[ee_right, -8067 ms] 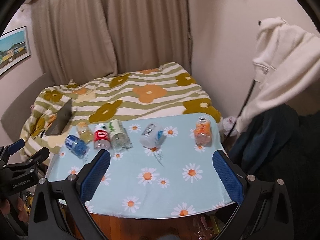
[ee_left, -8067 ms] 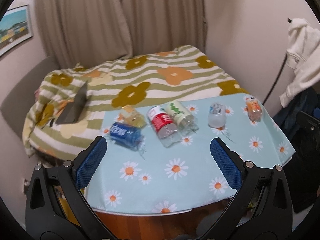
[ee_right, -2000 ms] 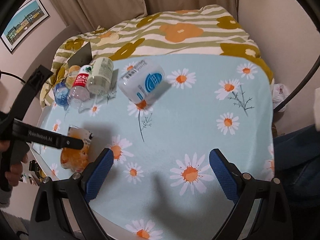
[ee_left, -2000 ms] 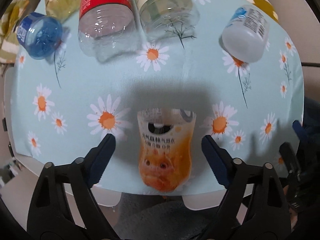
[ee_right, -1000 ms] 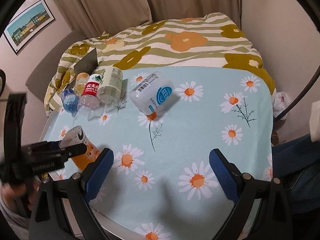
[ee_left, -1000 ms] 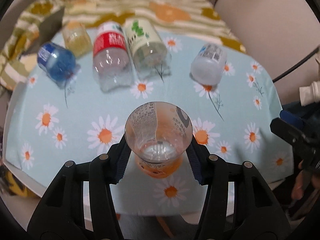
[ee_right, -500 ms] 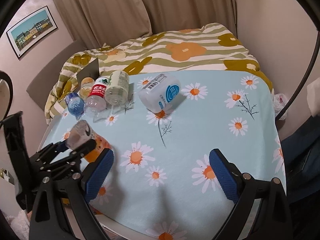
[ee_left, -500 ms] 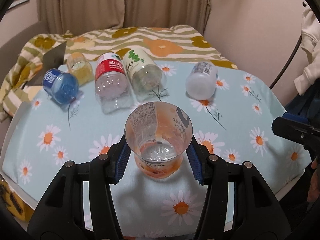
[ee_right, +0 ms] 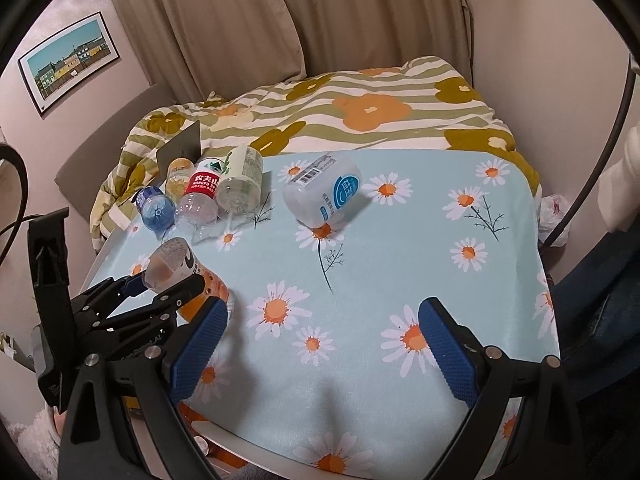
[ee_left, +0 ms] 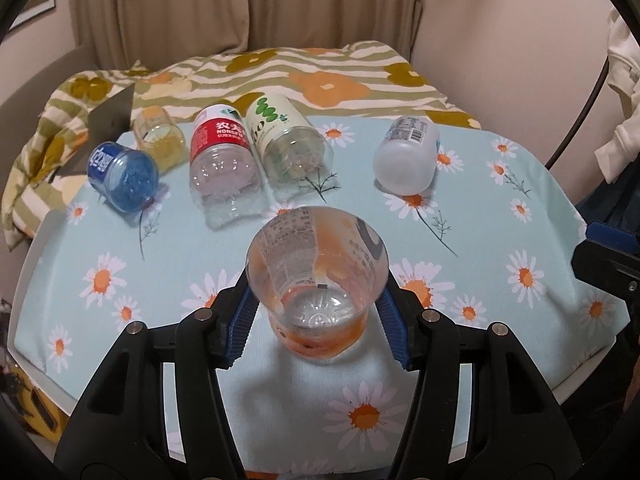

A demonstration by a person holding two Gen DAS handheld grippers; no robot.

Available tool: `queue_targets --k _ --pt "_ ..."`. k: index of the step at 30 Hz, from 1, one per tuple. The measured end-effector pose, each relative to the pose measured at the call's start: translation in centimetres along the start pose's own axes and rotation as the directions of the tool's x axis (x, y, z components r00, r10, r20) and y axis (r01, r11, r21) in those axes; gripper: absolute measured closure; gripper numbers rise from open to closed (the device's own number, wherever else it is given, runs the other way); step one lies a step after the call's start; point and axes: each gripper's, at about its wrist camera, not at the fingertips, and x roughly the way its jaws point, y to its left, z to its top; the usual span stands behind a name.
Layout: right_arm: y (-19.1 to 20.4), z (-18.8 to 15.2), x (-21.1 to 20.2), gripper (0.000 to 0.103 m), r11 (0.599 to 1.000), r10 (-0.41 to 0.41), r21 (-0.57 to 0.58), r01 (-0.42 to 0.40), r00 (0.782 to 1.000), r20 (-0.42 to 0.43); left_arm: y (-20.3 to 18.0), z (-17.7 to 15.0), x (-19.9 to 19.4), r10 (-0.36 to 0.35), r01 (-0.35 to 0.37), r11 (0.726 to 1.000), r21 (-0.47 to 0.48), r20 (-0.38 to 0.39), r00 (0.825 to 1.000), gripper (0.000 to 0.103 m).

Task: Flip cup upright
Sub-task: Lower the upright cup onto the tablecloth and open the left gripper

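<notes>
An orange-labelled clear plastic cup [ee_left: 316, 280] stands nearly upright, mouth up, on the daisy tablecloth near the table's front left. My left gripper [ee_left: 316, 320] is shut on the orange cup, its blue pads [ee_left: 390, 332] pressing both sides. In the right wrist view the orange cup [ee_right: 188, 280] leans slightly in the left gripper [ee_right: 172, 284]. My right gripper [ee_right: 320, 344] is open and empty above the front of the table, well right of the cup.
Cut bottle cups lie on their sides at the back: blue [ee_left: 122, 176], yellow [ee_left: 160, 138], red-labelled [ee_left: 222, 156], green-labelled [ee_left: 288, 142], and a white one [ee_left: 408, 156] apart to the right. A flowered bed [ee_left: 304, 76] lies behind the table [ee_left: 520, 184].
The left gripper closed on the lying orange cup, lifted it and turned it mouth up. Over the last half second it lowered the cup toward the cloth. The right gripper stayed open.
</notes>
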Motion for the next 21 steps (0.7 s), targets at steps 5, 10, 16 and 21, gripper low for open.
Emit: queue_targets --k 5,10,16,21 --pt "-0.1 0.0 -0.4 0.007 1.0 0.004 -0.001 -0.004 1.0 0.012 -0.2 0.1 -0.5 0.022 -0.022 1.0 0.012 0.024 0.999 0.005" --pt "0.0 0.3 -0.7 0.007 1.0 0.002 -0.001 -0.002 1.0 0.026 -0.2 0.4 -0.6 0.031 -0.031 0.999 0.023 0.025 0.999 0.004" --pt "0.6 0.9 -1.6 0.007 1.0 0.008 -0.008 -0.007 0.999 0.044 0.3 1.1 -2.5 0.047 -0.047 0.999 0.026 0.018 0.999 0.004" --pt "2.5 2.3 -3.9 0.007 1.0 -0.003 -0.018 0.004 0.998 0.066 1.9 2.6 -6.9 0.071 -0.072 0.997 0.002 0.015 0.997 0.004"
